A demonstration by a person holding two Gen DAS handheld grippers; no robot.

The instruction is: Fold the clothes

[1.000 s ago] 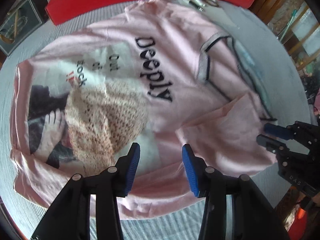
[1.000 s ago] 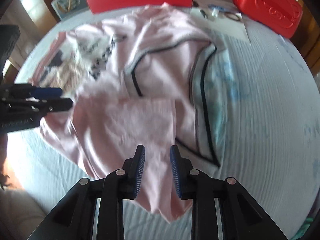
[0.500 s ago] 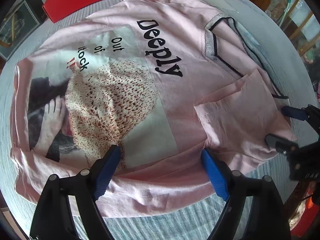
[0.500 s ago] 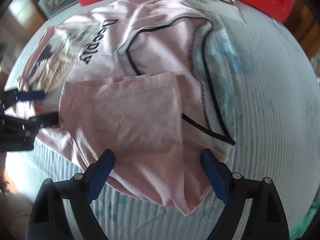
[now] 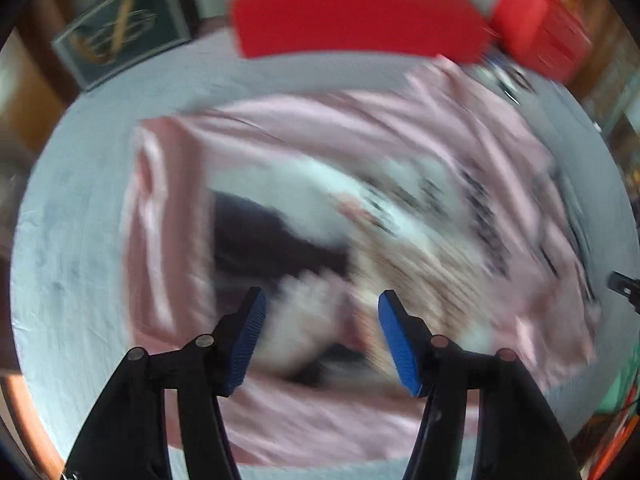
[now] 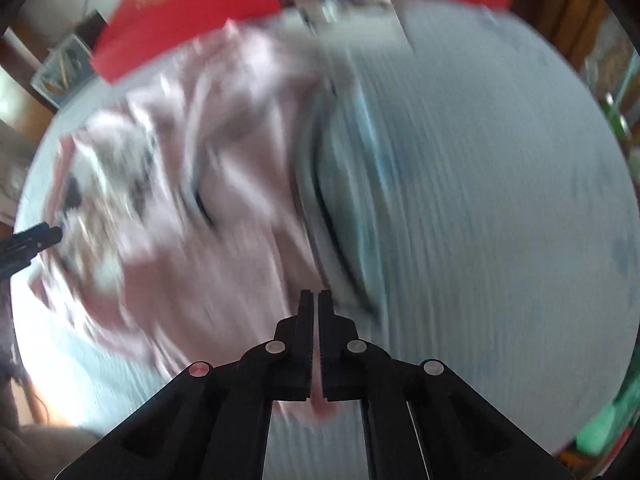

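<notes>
A pink T-shirt (image 5: 320, 152) with a printed picture and black lettering lies spread on the pale blue bed cover; both views are motion-blurred. My left gripper (image 5: 322, 316) is open and empty above the shirt's printed lower part. My right gripper (image 6: 314, 300) is shut on the shirt's near sleeve edge (image 6: 320, 404), with pink cloth showing between the pads. The shirt (image 6: 208, 200) spreads away to the left in the right wrist view. The right gripper's tip shows at the right edge of the left wrist view (image 5: 624, 284), and the left gripper at the left edge of the right wrist view (image 6: 32, 240).
A red box (image 5: 352, 12) and a red case (image 5: 540, 40) lie at the far edge of the bed. A framed picture (image 5: 120, 36) stands at the far left. Bare blue bed cover (image 6: 500, 220) stretches to the right of the shirt.
My right gripper has closed on the sleeve edge; half a second ago it was wide open. My left gripper has swung left over the shirt's hem side and narrowed slightly. Both cameras are moving fast.
</notes>
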